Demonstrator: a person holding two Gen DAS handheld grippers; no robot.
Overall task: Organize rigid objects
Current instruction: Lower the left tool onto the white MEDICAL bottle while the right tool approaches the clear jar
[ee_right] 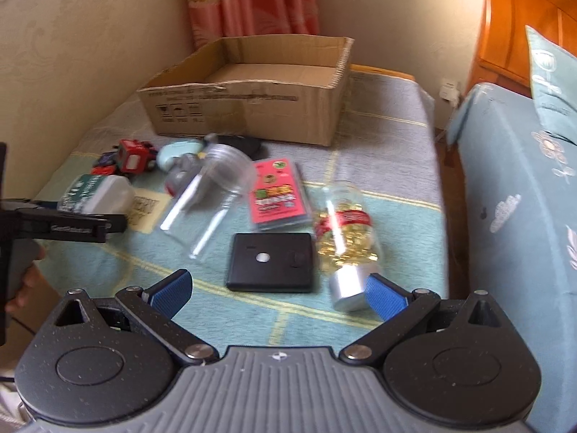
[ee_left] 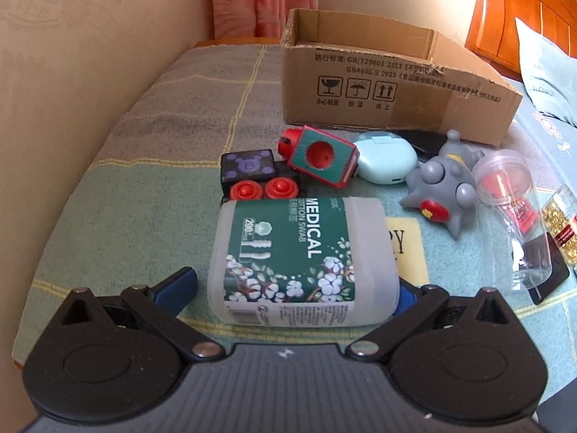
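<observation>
Jaws spread wide on left gripper [ee_left: 294, 285], straddling the lying white plastic green-labelled cotton swab tub [ee_left: 303, 259] for pickup, brown cardboard box [ee_left: 393, 83] beyond; right gripper [ee_right: 277, 288] likewise released, empty.

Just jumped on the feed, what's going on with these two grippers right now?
A person is tidying loose items on a bed into a cardboard box, which looks empty so far. The left hand-held gripper is open around a lying medical cotton swab tub, not yet closed on it. The right hand-held gripper is open too, with its right pad beside the silver cap of a capsule bottle and a black case just ahead.
</observation>
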